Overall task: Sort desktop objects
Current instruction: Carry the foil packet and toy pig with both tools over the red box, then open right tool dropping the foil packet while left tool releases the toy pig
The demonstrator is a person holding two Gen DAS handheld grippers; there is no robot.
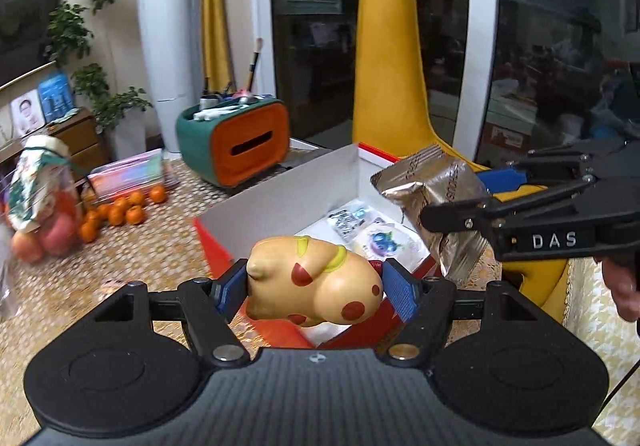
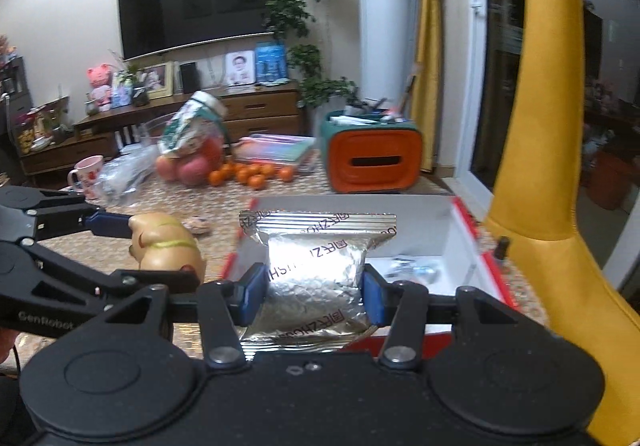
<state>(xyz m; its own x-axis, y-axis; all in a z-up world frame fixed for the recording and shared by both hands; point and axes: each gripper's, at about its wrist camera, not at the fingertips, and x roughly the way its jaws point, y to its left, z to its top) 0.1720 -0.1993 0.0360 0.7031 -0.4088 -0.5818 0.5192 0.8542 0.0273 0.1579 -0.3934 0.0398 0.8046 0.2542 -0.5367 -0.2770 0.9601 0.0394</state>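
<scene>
The left gripper [image 1: 316, 288] clamps a tan squishy animal toy with red spots [image 1: 316, 280] near the open red-and-white cardboard box [image 1: 288, 182], while the right gripper [image 2: 314, 296] grasps a crinkled silver foil snack packet [image 2: 316, 270] above that box's near edge.

2 black linkage grippers, left gripper [image 1: 316, 288] and right gripper [image 2: 314, 296], blue pads, silver screws, white "DAS" lettering.

Tan red-spotted toy [image 1: 316, 280], silver foil packet [image 2: 316, 278], red-white box [image 1: 288, 186]
</scene>
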